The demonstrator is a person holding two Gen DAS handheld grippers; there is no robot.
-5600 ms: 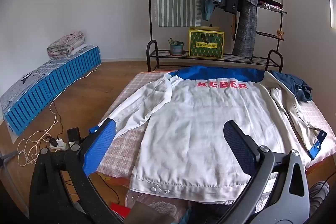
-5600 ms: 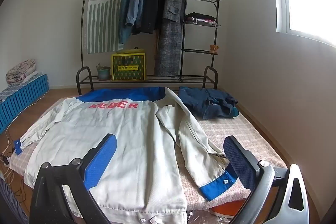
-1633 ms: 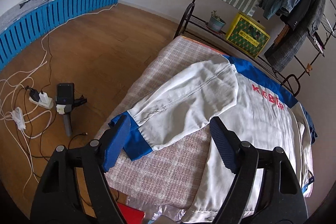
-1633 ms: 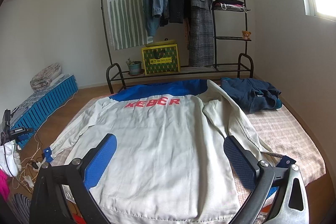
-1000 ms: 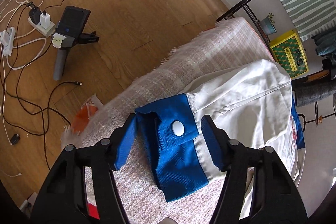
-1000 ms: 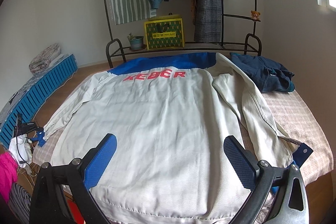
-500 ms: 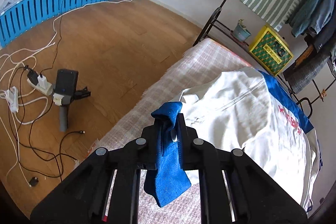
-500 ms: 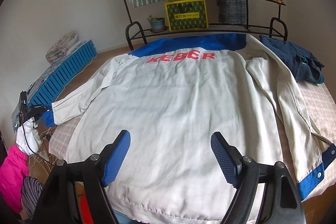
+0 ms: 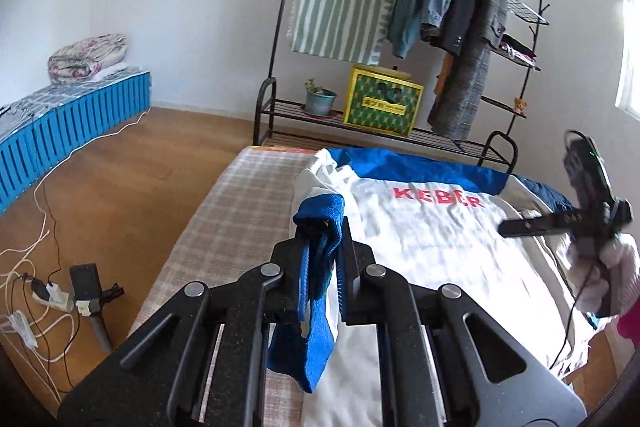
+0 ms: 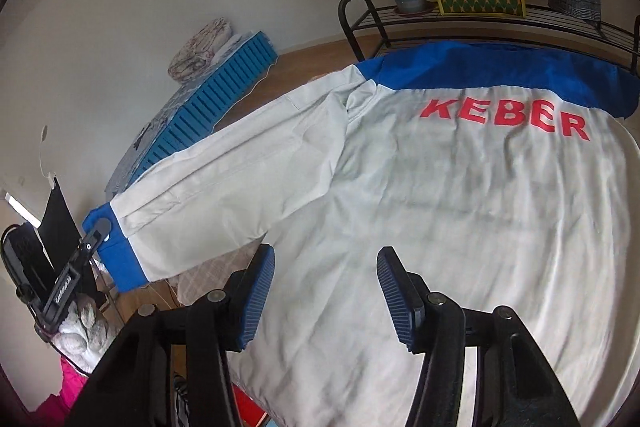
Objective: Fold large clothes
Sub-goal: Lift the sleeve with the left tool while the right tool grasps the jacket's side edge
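While the left gripper [image 9: 320,267] stays clamped on the blue cuff [image 9: 316,291] of one sleeve [image 10: 240,183], we note that sleeve lifted clear of the bed [image 9: 224,211] and stretched out from the shoulder of the white jacket [image 10: 460,227]. Its body lies back-up on the bed, red KEBER lettering [image 10: 504,117] showing below a blue yoke. Right gripper [image 10: 324,291] hovers over the lower back of the jacket, pads apart, jaws just been closing in, nothing between them. Count: one white jacket, one dark blue garment [image 9: 540,189] at the far right of the bed, one clothes rack [image 9: 400,27] behind with several hanging coats, one yellow box [image 9: 382,105], one potted plant [image 9: 320,101]. Bed's left strip of checked cover is bare beside the jacket. Wooden floor [image 9: 120,167] opens to the left, with cables [image 9: 36,267] near the bed's near corner and a blue slatted mattress base [image 9: 60,131] along the far wall.
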